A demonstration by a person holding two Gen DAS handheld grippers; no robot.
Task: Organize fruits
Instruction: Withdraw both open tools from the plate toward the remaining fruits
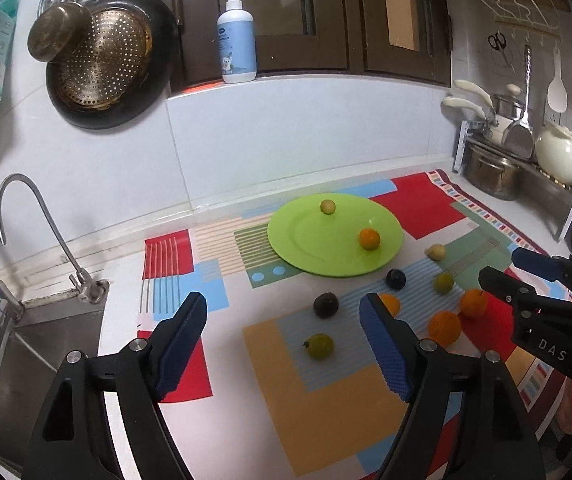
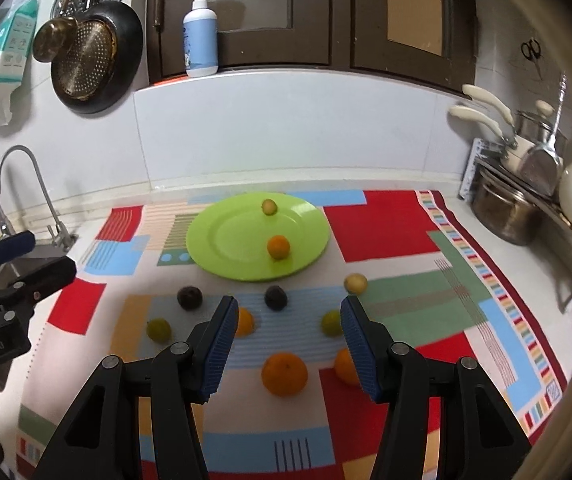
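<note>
A lime-green plate lies on the patterned mat and holds a small yellow-green fruit and a small orange. In front of it, loose on the mat, lie two dark fruits, two green ones, a pale yellow one and three oranges, the biggest nearest. My left gripper hovers open above the mat's left half, nothing between its pads. My right gripper is open over the oranges, gripping nothing.
A steel sink with a curved tap borders the mat on the left. Pots and a white jug crowd a rack at the right. A soap bottle stands on the ledge behind; pans hang on the wall.
</note>
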